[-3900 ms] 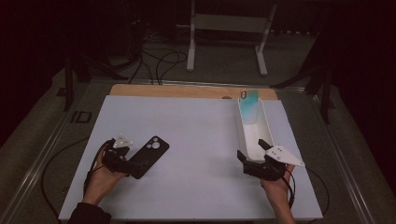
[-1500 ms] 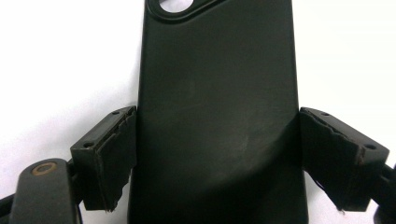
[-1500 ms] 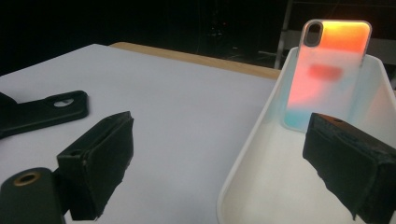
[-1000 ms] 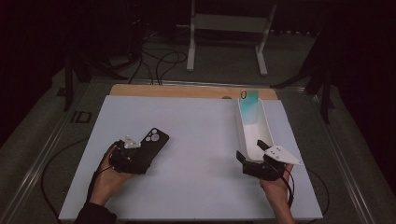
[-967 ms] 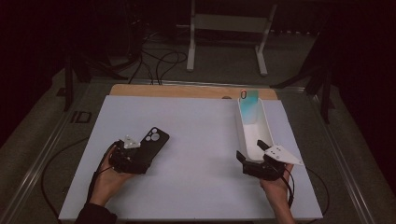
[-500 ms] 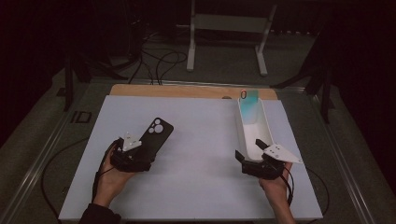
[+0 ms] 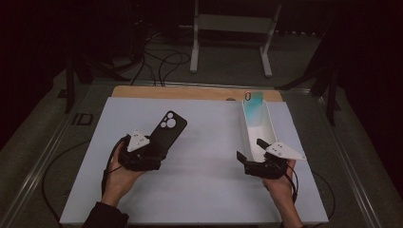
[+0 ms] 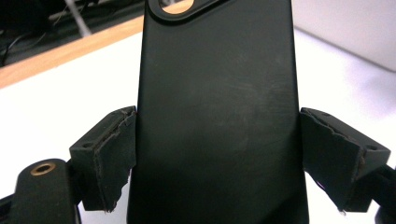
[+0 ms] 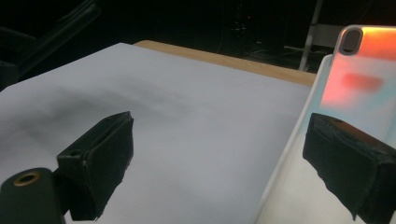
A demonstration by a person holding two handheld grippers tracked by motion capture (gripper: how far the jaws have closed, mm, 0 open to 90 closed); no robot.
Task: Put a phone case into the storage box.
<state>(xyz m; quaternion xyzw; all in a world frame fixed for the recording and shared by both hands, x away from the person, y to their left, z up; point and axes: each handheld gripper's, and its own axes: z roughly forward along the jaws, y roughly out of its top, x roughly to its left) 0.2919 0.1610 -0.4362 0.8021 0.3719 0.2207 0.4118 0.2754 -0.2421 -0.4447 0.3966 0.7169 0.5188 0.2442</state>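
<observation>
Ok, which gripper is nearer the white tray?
Right. The right gripper sits at the white tray's near end; the left gripper is across the table, clamping the black phone case.

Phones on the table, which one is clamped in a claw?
The black phone, clamped in the left claw. The iridescent phone leans in the white tray, ungripped.

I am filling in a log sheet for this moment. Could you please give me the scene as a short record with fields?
held item: black phone case, clamped by its side edges
left gripper: shut on the case, case tilted up off the table
right gripper: open, one jaw inside the white tray
in tray: iridescent phone at the far end
surface: white mat
</observation>
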